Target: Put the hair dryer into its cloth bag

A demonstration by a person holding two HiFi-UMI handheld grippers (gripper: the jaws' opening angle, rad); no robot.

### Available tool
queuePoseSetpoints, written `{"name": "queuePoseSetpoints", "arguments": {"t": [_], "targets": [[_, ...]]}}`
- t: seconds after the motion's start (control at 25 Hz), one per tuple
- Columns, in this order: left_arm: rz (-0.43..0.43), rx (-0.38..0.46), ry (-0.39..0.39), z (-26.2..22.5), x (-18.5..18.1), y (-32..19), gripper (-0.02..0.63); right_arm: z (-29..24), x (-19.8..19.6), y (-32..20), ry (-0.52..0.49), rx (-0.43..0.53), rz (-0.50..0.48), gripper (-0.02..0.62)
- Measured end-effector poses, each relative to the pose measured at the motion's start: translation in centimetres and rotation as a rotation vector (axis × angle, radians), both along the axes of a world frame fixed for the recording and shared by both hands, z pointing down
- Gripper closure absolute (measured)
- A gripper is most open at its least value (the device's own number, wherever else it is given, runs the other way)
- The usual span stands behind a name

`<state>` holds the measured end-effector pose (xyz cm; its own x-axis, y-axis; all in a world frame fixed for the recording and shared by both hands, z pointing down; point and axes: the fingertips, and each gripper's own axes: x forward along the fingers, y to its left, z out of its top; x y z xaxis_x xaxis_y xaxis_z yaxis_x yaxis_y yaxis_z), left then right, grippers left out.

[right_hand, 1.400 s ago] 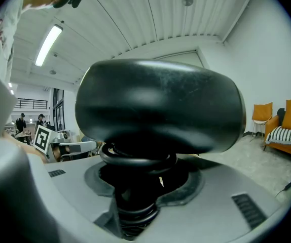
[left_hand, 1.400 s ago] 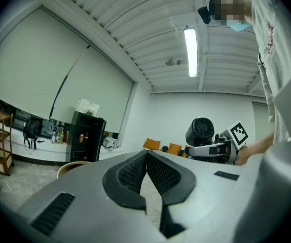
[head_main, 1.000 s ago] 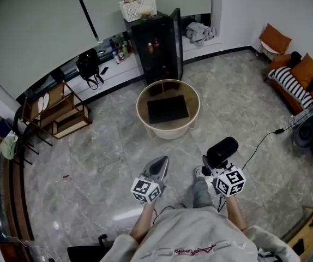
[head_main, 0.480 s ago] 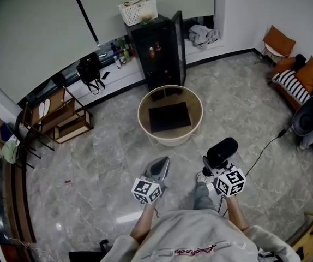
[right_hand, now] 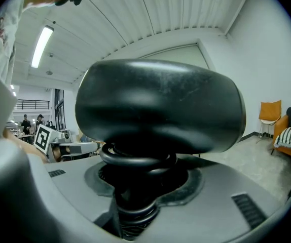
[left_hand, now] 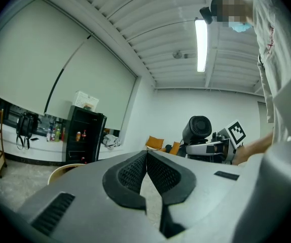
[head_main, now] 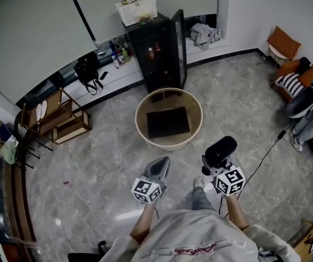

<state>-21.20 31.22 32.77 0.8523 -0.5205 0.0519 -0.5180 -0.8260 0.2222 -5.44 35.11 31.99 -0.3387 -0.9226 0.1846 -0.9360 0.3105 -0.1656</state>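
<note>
Standing upright in right hand-held gripper: hair dryer, clamped.

Head view steeply downward; gripper views level; hair dryer shared

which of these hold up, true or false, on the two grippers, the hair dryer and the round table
1. The right gripper holds the black hair dryer. True.
2. The left gripper has its jaws wide apart. False: the left gripper is shut, with nothing between its jaws.
3. A white basket sits on the black cabinet. True.
4. The hair dryer lies on the round beige table. False: the table bears only a dark flat square; the dryer is in the right gripper.
</note>
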Motion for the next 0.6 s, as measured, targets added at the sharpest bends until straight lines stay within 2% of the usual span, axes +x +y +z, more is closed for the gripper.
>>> {"name": "queuePoseSetpoints", "arguments": {"t": [0.6], "targets": [[-0.05, -0.012, -0.013, -1.0, 8.0, -9.2, 0.575, -0.2, 7.3, -9.6, -0.046, -0.018, -0.068, 0.394]]}}
